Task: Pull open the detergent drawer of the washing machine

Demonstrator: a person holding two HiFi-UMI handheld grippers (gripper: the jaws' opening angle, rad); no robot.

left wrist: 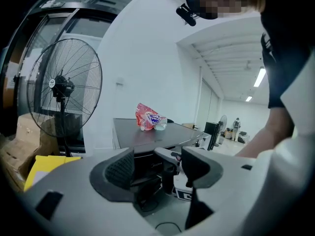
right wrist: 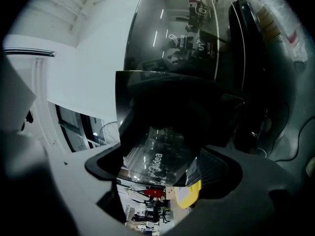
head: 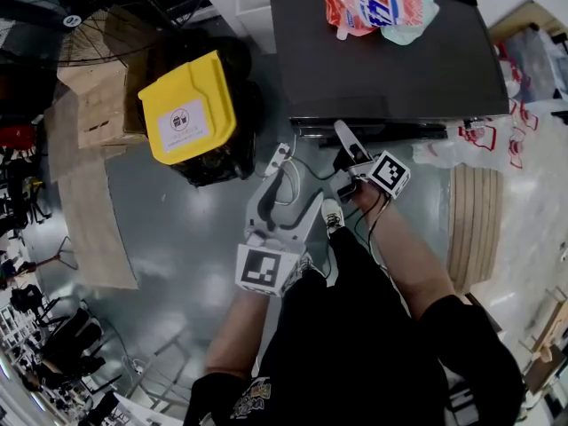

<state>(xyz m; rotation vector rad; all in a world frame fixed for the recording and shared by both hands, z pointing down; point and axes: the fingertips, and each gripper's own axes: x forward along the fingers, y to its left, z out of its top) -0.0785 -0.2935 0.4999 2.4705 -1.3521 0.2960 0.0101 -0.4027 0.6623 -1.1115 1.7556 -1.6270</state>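
The washing machine [head: 382, 60] has a dark top with a red detergent bag [head: 377, 3] lying on it. My right gripper [head: 348, 153] is at the machine's front edge, one jaw reaching up to it. In the right gripper view the glossy dark drawer front [right wrist: 162, 146], with pale lettering, juts toward me between the wide-apart jaws of the right gripper [right wrist: 160, 168]; I see no pad pressing on it. My left gripper [head: 297, 189] hangs lower left of the right one, open and empty. The left gripper [left wrist: 157, 166] faces the machine [left wrist: 147, 141] and the bag [left wrist: 150, 117].
A yellow-lidded bin [head: 188, 109] stands left of the machine, with cardboard boxes [head: 98, 105] and a standing fan [left wrist: 64, 90] further left. A wooden pallet [head: 475, 220] lies at the right. Cables [head: 302, 162] trail on the grey floor in front of the machine.
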